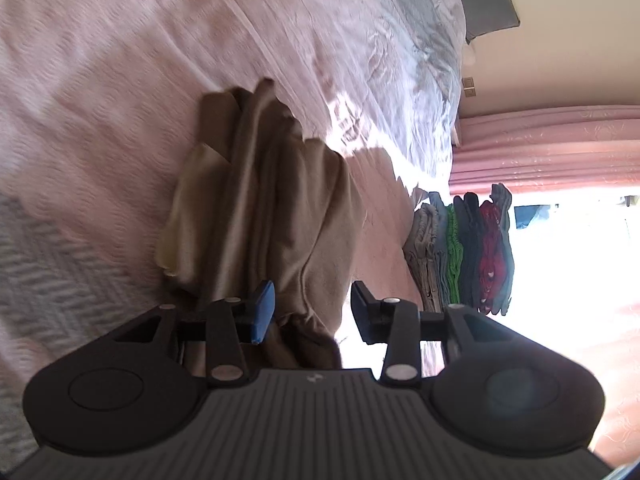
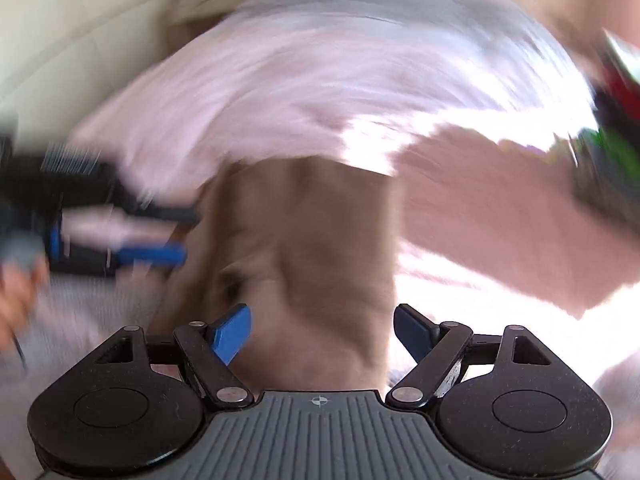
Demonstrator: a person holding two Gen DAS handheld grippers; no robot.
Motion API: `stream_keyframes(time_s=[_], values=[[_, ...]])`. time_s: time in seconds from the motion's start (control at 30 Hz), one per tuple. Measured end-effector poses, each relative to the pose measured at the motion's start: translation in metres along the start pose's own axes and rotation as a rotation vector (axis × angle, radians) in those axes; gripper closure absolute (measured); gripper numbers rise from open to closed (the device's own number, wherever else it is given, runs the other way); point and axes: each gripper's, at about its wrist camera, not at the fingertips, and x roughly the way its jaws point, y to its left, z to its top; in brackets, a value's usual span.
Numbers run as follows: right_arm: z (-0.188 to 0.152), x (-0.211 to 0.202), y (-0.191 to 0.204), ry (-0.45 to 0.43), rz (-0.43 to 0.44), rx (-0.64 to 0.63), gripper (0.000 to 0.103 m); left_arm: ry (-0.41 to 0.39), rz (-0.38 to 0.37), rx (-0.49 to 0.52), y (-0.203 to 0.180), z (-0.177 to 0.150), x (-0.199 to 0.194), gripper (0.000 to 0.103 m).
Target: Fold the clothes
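A tan-brown garment lies bunched in long folds on the pink bedspread. My left gripper is open just above its near end, with cloth passing between the blue-padded fingers but not pinched. In the right wrist view, which is blurred by motion, the same brown garment lies straight ahead. My right gripper stands open over its near edge. The left gripper shows at the left of that view, its blue pads apart, held by a hand.
A stack of folded clothes in grey, green, navy and red sits at the bed's far edge. Pink curtains and a bright window lie beyond. A grey cushion rests near the headboard. Grey woven fabric covers the near left.
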Motion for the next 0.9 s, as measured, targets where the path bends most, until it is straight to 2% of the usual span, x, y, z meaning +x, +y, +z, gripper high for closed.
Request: stream_keyframes(time_s=[0.03,0.07,0.33,0.53,0.6,0.67,0.8,0.9], values=[[0.002,0.001,-0.013,0.005,0.012,0.061,0.037,0.001,0.012,-0.005,0.000,0.001,0.007,0.066],[0.005,0.002,-0.026,0.010,0.024,0.122,0.041,0.001,0.027,-0.010,0.002,0.002,0.013,0.066],[0.024,0.010,-0.126,0.052,0.120,0.606,0.041,-0.013,0.048,-0.080,0.014,0.011,0.034,0.063],[0.020,0.041,-0.147,0.106,0.190,0.765,0.041,-0.010,0.047,-0.096,0.018,0.018,0.050,0.067],[0.020,0.043,-0.144,0.114,0.197,0.754,0.041,-0.007,0.043,-0.059,0.014,0.018,0.051,0.095],[0.025,0.044,-0.134,0.117,0.199,0.708,0.041,-0.033,0.042,0.021,0.003,0.017,0.044,0.095],[0.036,0.040,-0.097,0.111,0.197,0.534,0.041,-0.089,0.051,0.215,-0.024,0.015,0.018,0.095],[0.043,0.037,-0.069,0.104,0.196,0.403,0.041,-0.105,0.072,0.226,-0.018,0.019,0.009,0.095]])
